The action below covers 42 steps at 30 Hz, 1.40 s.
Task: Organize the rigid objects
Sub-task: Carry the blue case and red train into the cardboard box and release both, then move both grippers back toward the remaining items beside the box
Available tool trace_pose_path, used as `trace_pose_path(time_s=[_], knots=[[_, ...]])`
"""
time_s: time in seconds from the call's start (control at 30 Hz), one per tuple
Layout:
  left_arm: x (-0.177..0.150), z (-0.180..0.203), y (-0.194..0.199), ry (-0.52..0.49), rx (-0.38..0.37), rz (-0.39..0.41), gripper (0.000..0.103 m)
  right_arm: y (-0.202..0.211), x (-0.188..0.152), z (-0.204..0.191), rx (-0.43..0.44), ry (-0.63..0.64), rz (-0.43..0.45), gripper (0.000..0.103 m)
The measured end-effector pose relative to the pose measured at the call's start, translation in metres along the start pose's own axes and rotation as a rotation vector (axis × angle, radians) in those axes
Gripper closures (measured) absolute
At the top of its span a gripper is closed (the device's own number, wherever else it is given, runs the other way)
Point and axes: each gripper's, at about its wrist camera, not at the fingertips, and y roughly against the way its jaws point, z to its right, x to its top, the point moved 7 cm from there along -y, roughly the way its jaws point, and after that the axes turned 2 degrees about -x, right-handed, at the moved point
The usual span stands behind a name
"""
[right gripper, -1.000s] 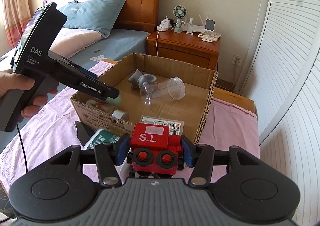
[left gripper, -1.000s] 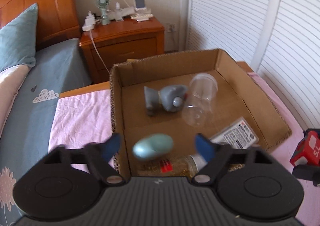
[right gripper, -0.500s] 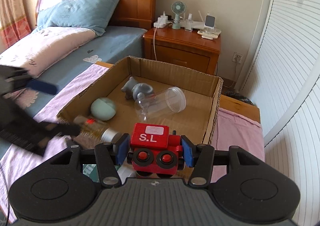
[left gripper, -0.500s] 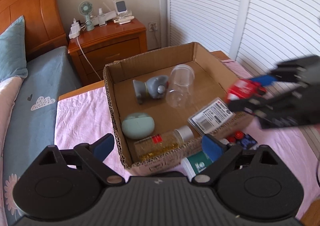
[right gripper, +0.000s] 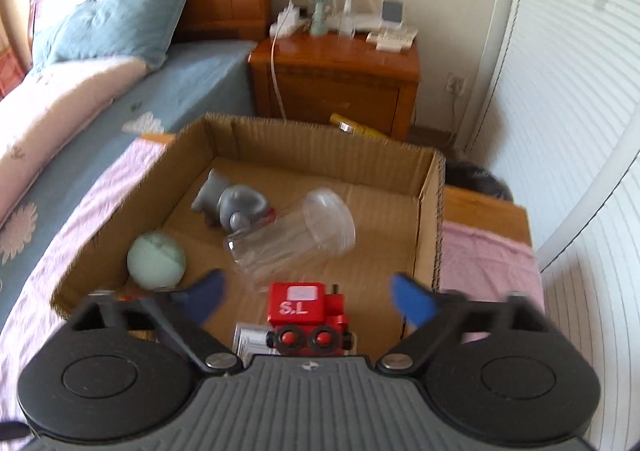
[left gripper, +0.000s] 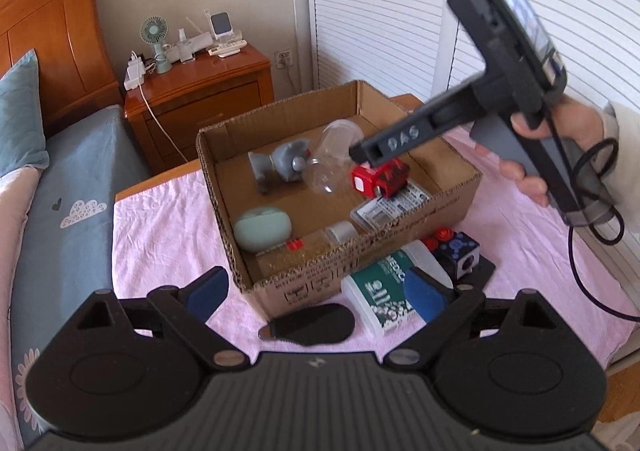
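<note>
My right gripper (right gripper: 310,296) hangs over the near end of the cardboard box (right gripper: 320,155) with its jaws opening. The red toy train (right gripper: 306,303) sits between them, clear of both pads, on a blister pack (left gripper: 392,205) in the box (left gripper: 360,247). The left wrist view shows the train (left gripper: 380,179) beside a clear plastic jar (left gripper: 332,159), a grey toy (left gripper: 284,163), a mint round case (left gripper: 262,229) and a gold-filled bottle (left gripper: 316,247). My left gripper (left gripper: 316,291) is open and empty, in front of the box.
On the pink cloth (left gripper: 160,243) in front of the box lie a green-and-white box (left gripper: 380,291), a blue-black cube (left gripper: 460,251) and a black oval piece (left gripper: 312,325). A hand (left gripper: 568,139) holds the right gripper's handle. A wooden nightstand (left gripper: 200,91) stands behind, the bed on the left and louvred doors on the right.
The right gripper moved over the box and opened, letting go of the red train. The left gripper dropped the mint case into the box and drew back and up.
</note>
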Motion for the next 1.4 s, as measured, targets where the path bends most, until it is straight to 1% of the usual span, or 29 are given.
trace_pose_path(time_s=[0.17, 0.37, 0.67, 0.77, 0.9, 1.0, 1.17, 1.23, 1.33, 1.4], knots=[[-0.003, 0.003, 0.003, 0.004, 0.014, -0.015, 0.009, 0.018, -0.005, -0.003, 0.004, 0.011, 0.001, 0.000], [-0.007, 0.011, 0.017, 0.006, 0.037, -0.039, 0.009, 0.038, -0.020, -0.001, 0.010, -0.016, 0.002, 0.000], [-0.021, 0.025, 0.042, -0.003, 0.085, -0.073, 0.009, 0.068, -0.057, 0.005, 0.026, -0.036, 0.014, 0.000], [-0.030, 0.026, 0.043, 0.017, 0.097, -0.070, 0.008, 0.078, -0.071, 0.007, 0.026, -0.050, 0.023, 0.000], [-0.045, 0.023, 0.033, 0.028, 0.132, -0.038, 0.005, 0.084, -0.094, 0.007, 0.018, -0.058, 0.026, 0.000], [-0.058, 0.019, 0.019, 0.058, 0.117, -0.025, 0.004, 0.084, -0.114, 0.006, 0.014, -0.074, 0.014, 0.000], [-0.079, 0.009, -0.012, 0.107, 0.091, -0.053, 0.004, 0.077, -0.143, 0.002, -0.034, -0.077, -0.009, 0.000], [-0.086, 0.005, -0.025, 0.113, 0.094, -0.069, 0.004, 0.073, -0.154, -0.002, -0.050, -0.062, -0.018, 0.000], [-0.093, -0.001, -0.040, 0.113, 0.121, -0.077, 0.004, 0.065, -0.167, -0.009, -0.057, -0.047, -0.034, 0.000], [-0.098, -0.004, -0.048, 0.137, 0.108, -0.087, 0.004, 0.058, -0.173, -0.012, -0.074, -0.036, -0.044, 0.000]])
